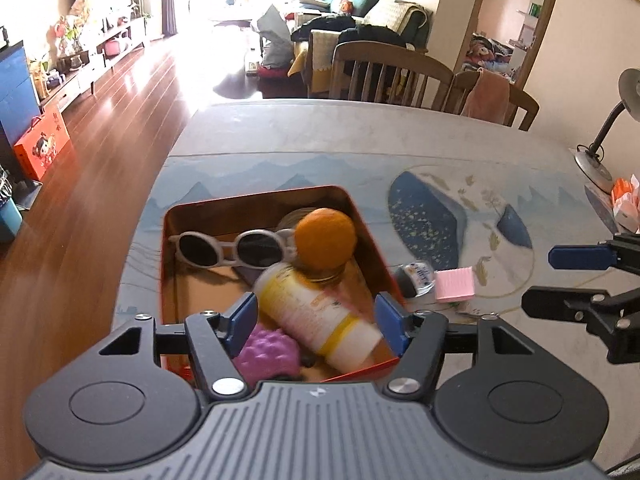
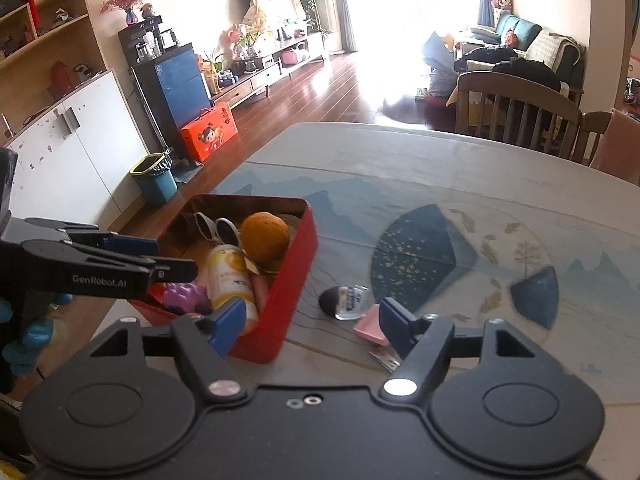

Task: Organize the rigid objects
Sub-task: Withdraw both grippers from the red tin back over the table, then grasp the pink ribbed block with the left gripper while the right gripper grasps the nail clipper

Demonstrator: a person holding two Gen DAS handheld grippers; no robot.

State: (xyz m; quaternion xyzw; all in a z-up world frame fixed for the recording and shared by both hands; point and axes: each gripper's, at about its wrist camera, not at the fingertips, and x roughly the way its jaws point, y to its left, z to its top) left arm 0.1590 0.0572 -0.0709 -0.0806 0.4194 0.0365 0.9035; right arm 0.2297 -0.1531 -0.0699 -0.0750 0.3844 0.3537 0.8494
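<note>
A red tin box (image 1: 344, 196) (image 2: 296, 264) sits on the table. In it lie white sunglasses (image 1: 236, 246) (image 2: 218, 229), an orange ball (image 1: 325, 240) (image 2: 265, 239), a white-and-yellow bottle (image 1: 316, 312) (image 2: 230, 276) and a purple knobbly toy (image 1: 268, 354) (image 2: 186, 296). My left gripper (image 1: 316, 326) is open over the box, the blurred bottle between its fingers but apart from them. My right gripper (image 2: 312, 328) is open beside the box. A small clear bottle with a black cap (image 1: 416, 278) (image 2: 346, 300), a pink block (image 1: 455, 284) (image 2: 370, 328) and a metal clip (image 2: 384, 360) lie on the table.
The table (image 1: 320, 140) has a blue landscape cloth. Wooden chairs (image 1: 384, 72) stand at its far edge. A desk lamp (image 1: 600, 152) and orange-white packets (image 1: 624, 200) sit at the right. The table's left edge drops to wooden floor (image 1: 80, 220).
</note>
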